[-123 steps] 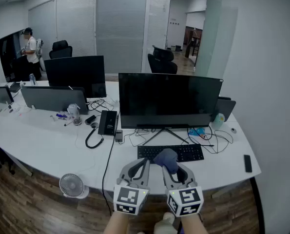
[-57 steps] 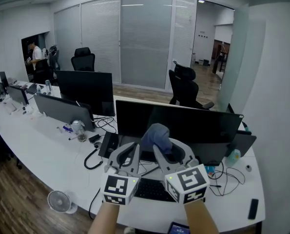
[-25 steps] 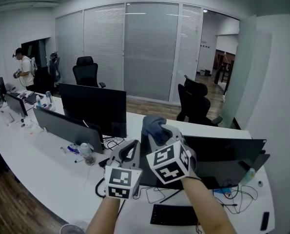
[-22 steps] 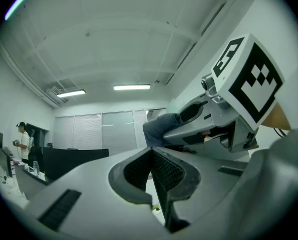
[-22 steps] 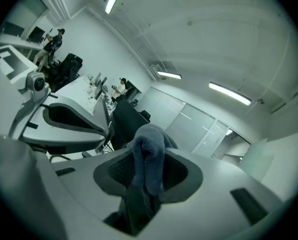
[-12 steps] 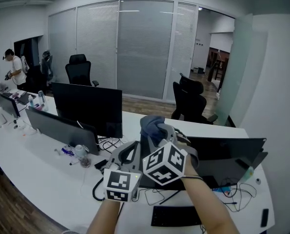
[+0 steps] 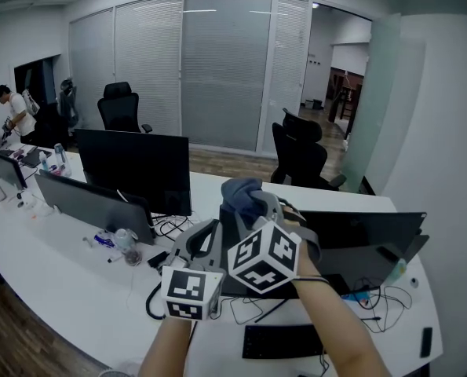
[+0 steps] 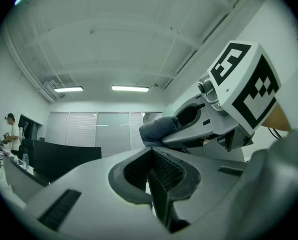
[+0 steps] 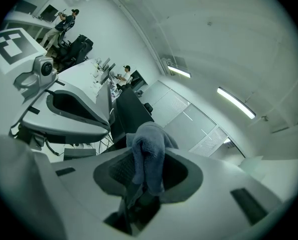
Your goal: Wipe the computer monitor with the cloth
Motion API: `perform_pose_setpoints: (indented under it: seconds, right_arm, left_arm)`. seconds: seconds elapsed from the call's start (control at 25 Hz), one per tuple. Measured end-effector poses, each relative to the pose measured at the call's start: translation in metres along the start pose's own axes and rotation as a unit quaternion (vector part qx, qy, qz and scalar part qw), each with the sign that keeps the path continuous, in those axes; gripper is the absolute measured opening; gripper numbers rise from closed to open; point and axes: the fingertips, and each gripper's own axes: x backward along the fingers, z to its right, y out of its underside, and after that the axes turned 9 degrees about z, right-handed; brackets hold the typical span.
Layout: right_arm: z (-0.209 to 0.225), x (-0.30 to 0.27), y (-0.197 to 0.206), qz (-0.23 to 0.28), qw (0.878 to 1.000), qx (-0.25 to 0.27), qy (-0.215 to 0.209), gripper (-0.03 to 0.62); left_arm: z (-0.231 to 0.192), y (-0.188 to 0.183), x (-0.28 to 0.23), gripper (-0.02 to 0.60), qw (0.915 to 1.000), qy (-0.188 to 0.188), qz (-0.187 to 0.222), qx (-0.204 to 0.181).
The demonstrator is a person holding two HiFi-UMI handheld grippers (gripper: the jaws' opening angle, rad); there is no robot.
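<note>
Pale slatted blinds (image 7: 217,61) run along the far glass wall of the office, with a black office chair (image 7: 300,151) in front of them and a person in a white top (image 7: 12,115) standing at the far left end. A long white table (image 7: 52,258) curves through the room, and the person with the grippers stands at its near edge.

On the table in front of that person stands the black flat computer monitor (image 7: 366,238), its left part hidden behind the two raised grippers, with a black keyboard (image 7: 284,341) lying below it. A second black monitor (image 7: 135,170) stands further left on the same table.

The right gripper (image 7: 257,210) is held up in front of the nearer monitor's upper left corner. Its fingers are clamped on a blue-grey cloth (image 7: 239,193), which bunches up past the fingertips and, in the right gripper view, folds back over them (image 9: 147,149). I cannot tell whether the cloth touches the screen.

The left gripper (image 7: 206,234) is just beside the right one, slightly lower. In the left gripper view its fingers (image 8: 161,171) are pressed together with nothing between them, and the cloth in the right gripper shows just above (image 8: 159,129).
</note>
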Motion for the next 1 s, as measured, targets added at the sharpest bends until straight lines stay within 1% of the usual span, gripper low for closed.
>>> perform_pose_setpoints:
  seconds: [0.4, 0.8, 1.0]
  right_arm:
    - [0.010, 0.010, 0.013, 0.005, 1.000, 0.001, -0.005, 0.129]
    - [0.026, 0.027, 0.037, 0.005, 1.000, -0.019, -0.008, 0.130]
    - [0.028, 0.032, 0.043, 0.010, 1.000, -0.014, -0.015, 0.130]
  left_arm:
    - [0.024, -0.006, -0.010, 0.008, 0.9999, 0.002, -0.006, -0.008]
    - [0.060, -0.008, -0.023, 0.008, 0.9998, 0.006, -0.015, -0.015]
    - [0.074, -0.011, -0.027, 0.008, 0.9996, -0.001, -0.022, -0.020]
